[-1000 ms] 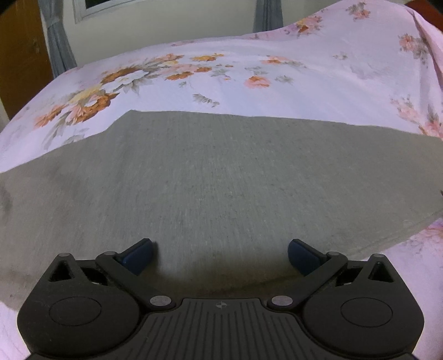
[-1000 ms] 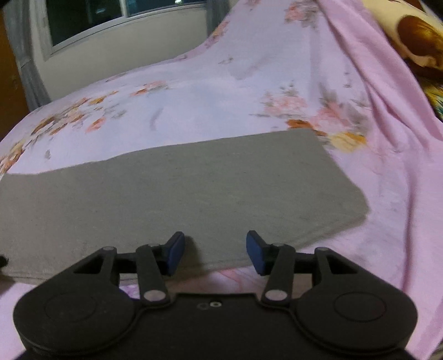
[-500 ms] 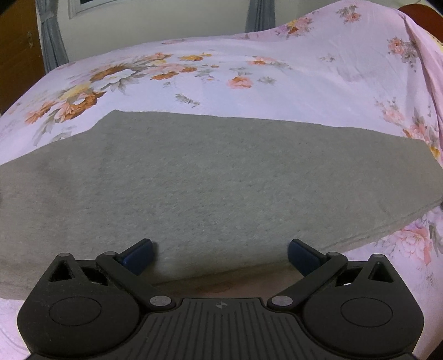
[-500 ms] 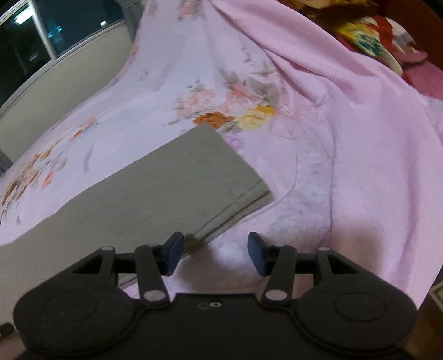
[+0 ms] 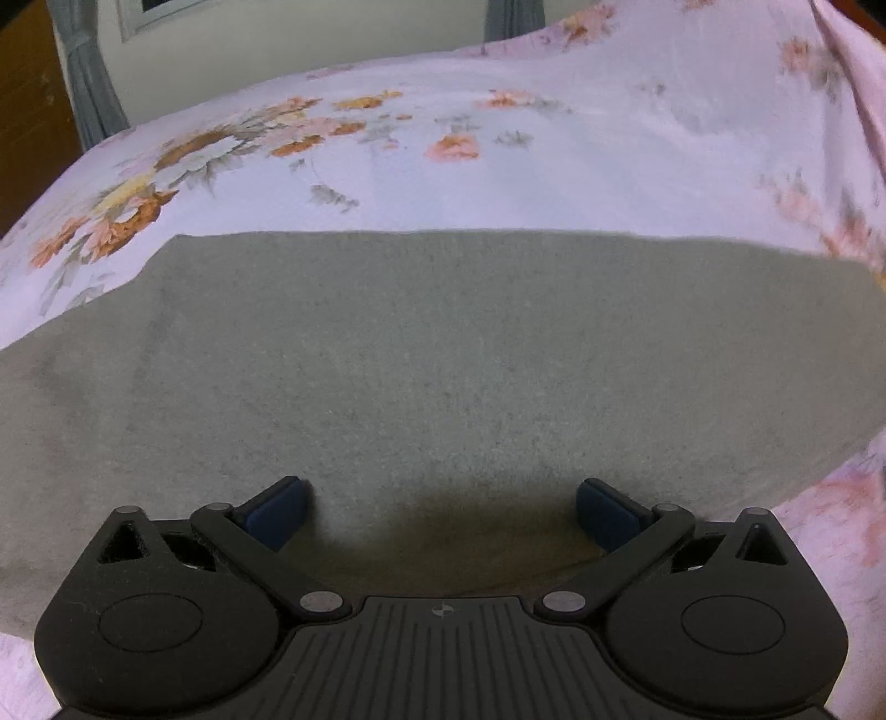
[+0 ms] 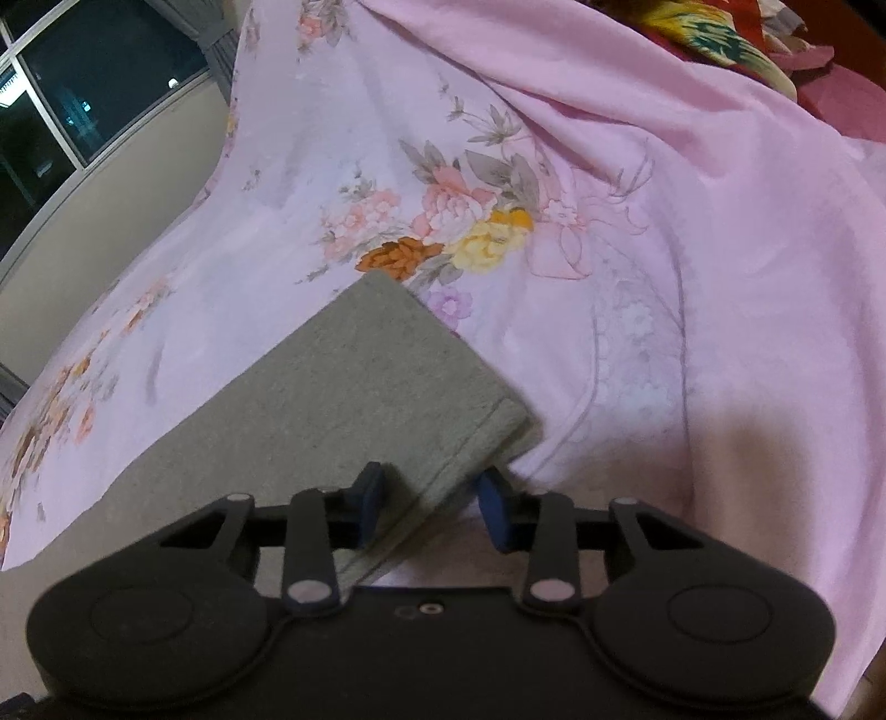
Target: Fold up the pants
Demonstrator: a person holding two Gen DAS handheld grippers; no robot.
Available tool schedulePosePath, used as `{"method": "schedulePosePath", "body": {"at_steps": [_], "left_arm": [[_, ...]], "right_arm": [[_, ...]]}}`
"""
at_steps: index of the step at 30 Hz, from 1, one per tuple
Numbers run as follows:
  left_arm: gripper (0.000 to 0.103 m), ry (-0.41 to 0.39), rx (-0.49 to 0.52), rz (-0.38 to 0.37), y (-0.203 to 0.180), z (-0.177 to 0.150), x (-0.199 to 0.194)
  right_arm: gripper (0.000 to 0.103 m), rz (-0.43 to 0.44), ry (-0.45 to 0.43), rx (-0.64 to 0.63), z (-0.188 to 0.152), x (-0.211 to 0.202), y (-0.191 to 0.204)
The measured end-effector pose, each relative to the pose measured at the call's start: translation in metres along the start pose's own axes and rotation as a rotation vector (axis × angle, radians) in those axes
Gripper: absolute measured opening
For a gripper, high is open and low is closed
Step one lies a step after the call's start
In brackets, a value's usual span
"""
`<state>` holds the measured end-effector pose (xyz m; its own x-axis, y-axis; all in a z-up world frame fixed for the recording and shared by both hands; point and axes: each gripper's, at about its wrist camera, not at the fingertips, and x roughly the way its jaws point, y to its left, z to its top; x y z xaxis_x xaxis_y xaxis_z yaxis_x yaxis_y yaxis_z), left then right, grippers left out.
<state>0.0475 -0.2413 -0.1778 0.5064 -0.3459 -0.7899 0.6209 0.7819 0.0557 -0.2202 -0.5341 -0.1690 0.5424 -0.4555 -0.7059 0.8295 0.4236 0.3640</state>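
Observation:
Grey pants (image 5: 443, 360) lie flat on a pink flowered bedsheet (image 5: 498, 166). My left gripper (image 5: 440, 512) is wide open, low over the near part of the pants, holding nothing. In the right wrist view the hemmed end of the pants (image 6: 387, 376) points up and to the right. My right gripper (image 6: 434, 507) is open with its blue fingers on either side of the hem's near corner; the cloth lies between them, not pinched.
The bedsheet (image 6: 664, 249) rises in folds at the right. Colourful bedding (image 6: 720, 39) lies at the top right. A dark window (image 6: 83, 94) and a grey curtain (image 5: 88, 94) stand behind the bed.
My right gripper turned and moved along the pants to the hem end, which now lies between its fingers. My left gripper shifted a little over the pants and stays wide open.

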Motion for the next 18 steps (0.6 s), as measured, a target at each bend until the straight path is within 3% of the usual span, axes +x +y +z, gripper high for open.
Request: {"method": "schedulePosePath", "body": {"at_steps": [8, 13, 16, 18], "left_arm": [[0.103, -0.005, -0.021, -0.038, -0.015, 0.018, -0.01], [0.103, 0.001, 0.016, -0.071, -0.05, 0.033, -0.003], [0.103, 0.055, 0.04, -0.06, -0.07, 0.032, 0.013], [0.103, 0.052, 0.047, -0.037, -0.075, 0.029, 0.018]], "right_arm": [[0.041, 0.018, -0.002, 0.03, -0.001, 0.003, -0.001], [0.034, 0.034, -0.024, 0.032, -0.002, -0.001, -0.004], [0.032, 0.035, -0.019, 0.054, -0.004, 0.003, -0.009], [0.043, 0.051, -0.024, 0.078, -0.003, 0.004, -0.01]]}}
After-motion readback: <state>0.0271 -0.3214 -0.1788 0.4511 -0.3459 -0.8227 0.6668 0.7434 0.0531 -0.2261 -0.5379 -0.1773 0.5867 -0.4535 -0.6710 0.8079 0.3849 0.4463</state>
